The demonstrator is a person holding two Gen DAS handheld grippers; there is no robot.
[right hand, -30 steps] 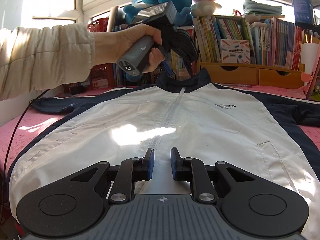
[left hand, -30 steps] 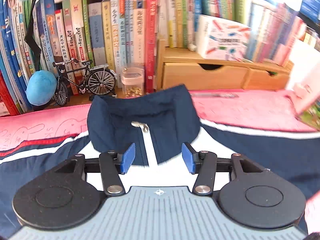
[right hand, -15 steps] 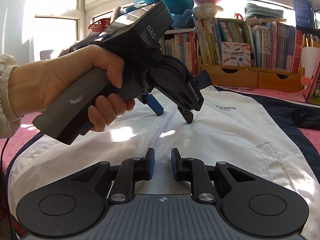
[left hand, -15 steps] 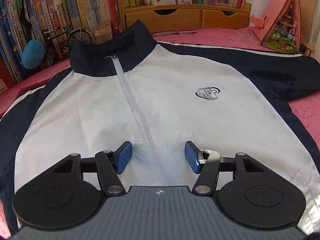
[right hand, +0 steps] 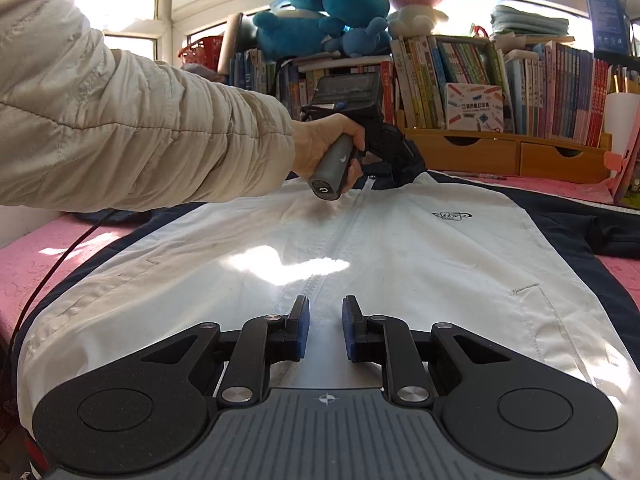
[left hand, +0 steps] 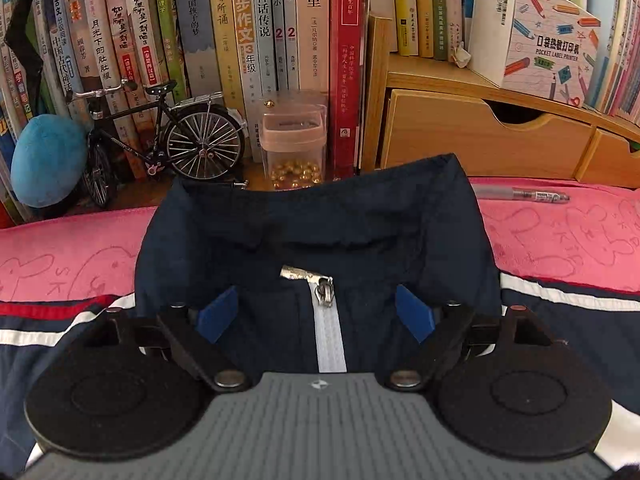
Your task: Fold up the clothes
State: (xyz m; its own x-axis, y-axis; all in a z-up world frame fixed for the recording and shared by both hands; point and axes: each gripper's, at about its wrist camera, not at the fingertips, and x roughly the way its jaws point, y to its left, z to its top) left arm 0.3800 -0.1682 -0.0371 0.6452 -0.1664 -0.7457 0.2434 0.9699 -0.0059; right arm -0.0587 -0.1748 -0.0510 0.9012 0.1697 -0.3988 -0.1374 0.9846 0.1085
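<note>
- Jacket (right hand: 400,264) lies flat, front up, zipped, on the pink cover (left hand: 72,256); collar (left hand: 312,232) at the far end by the books (left hand: 240,40).
- My left gripper (left hand: 316,314) sits over the collar w/ fingers (left hand: 216,314) wide apart, just been opening, straddling the zip pull (left hand: 324,292); pads not pressing cloth. Prob. lining up to pinch the collar for a fold.
- My right gripper (right hand: 325,328) rests at the hem, fingers (right hand: 301,328) nearly together w/ a narrow gap over the zip line; nothing clamped. Likely waiting at that end.
</note>
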